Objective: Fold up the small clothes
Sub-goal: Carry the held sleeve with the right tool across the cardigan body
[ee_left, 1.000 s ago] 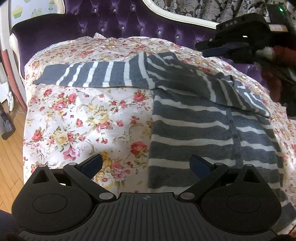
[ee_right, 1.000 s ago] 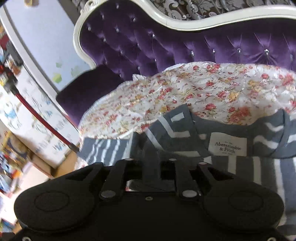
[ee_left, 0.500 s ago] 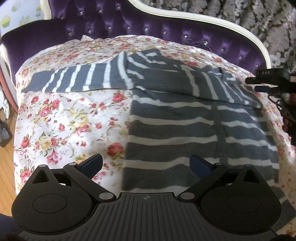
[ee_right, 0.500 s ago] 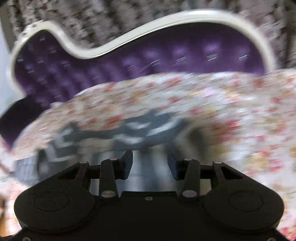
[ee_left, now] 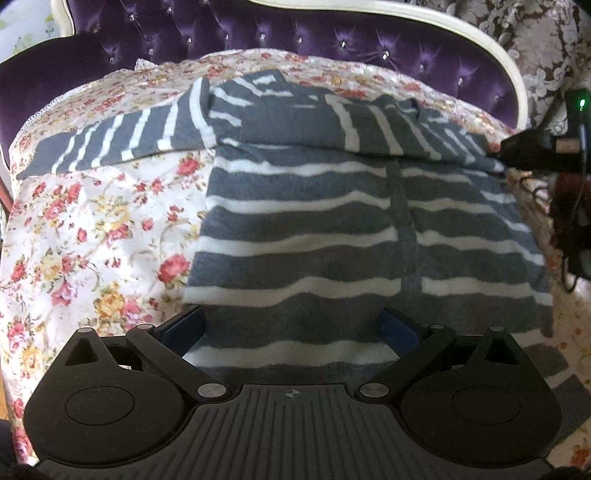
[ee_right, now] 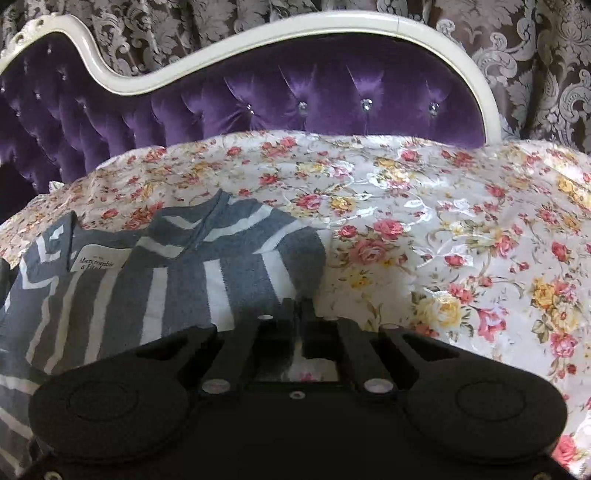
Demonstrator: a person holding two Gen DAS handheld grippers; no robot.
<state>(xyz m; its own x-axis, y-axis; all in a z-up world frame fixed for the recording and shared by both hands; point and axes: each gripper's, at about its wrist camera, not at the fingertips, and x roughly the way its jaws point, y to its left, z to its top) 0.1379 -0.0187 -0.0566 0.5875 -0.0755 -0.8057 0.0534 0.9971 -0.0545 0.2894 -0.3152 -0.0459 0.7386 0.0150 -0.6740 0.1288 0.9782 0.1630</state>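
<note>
A grey cardigan with white stripes (ee_left: 303, 221) lies flat on a floral sheet (ee_left: 92, 221). Its left sleeve (ee_left: 122, 140) stretches out to the left; the right sleeve is folded across the chest. My left gripper (ee_left: 291, 326) is open, with the fingers over the cardigan's hem. In the right wrist view the cardigan's shoulder (ee_right: 229, 258) and neck label (ee_right: 96, 263) show. My right gripper (ee_right: 300, 308) is shut at the shoulder's right edge; whether cloth is pinched between the fingers is hidden. The right gripper also shows in the left wrist view (ee_left: 532, 146) at the far right.
The sheet covers a purple tufted sofa with a white frame (ee_right: 258, 33). Patterned curtain (ee_right: 535, 55) hangs behind. Bare floral sheet (ee_right: 461, 240) spreads to the right of the cardigan. Wooden floor lies off the left edge.
My right gripper let go of the sleeve, swung right to the shoulder edge and shut again. My left gripper moved right, from the cardigan's left edge to over its hem.
</note>
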